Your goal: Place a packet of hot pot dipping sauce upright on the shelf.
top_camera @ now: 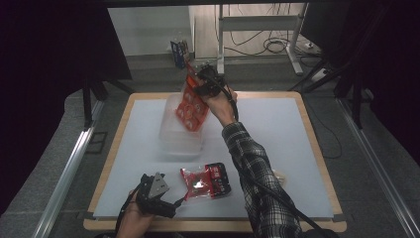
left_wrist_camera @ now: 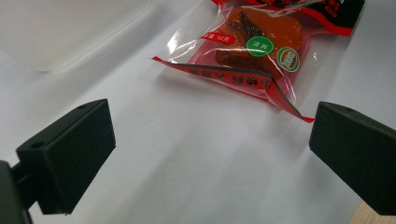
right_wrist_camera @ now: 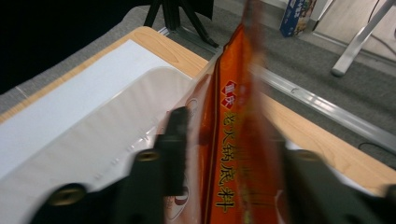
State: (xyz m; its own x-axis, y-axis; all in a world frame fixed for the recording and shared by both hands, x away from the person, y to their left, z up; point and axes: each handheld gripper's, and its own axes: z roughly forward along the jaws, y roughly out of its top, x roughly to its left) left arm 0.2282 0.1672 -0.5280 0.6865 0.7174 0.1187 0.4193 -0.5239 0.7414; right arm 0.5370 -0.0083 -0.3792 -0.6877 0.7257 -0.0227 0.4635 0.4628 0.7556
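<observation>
Left gripper [top_camera: 157,191]: one, at about 7 o'clock on the counter [top_camera: 277,129], held in the person's left hand [top_camera: 132,218]; its jaws stand wide apart with nothing between them, bare white surface under them in the left gripper view.
Small snack packet [top_camera: 205,181]: one, red and clear, lying flat at about 6 o'clock on the counter, just to the 3 o'clock side of the left gripper; in the left gripper view [left_wrist_camera: 261,51] its sealed corner lies close to the far jaw, apart from both.
Clear plastic tub [top_camera: 181,130]: one, translucent, at the middle of the counter, toward 11 o'clock from the small packet.
Orange sauce packet [top_camera: 192,104]: one, hanging upright over the tub's 12 o'clock side, its lower end inside or just above the tub, I cannot tell which.
Right gripper [top_camera: 200,79]: one, at 12 o'clock above the tub, in the person's right hand [top_camera: 220,101]; the packet [right_wrist_camera: 233,140] stands edge-on between its jaws, which sit apart; whether the pads press on it, I cannot tell.
Sleeve [top_camera: 257,173]: one, plaid.
</observation>
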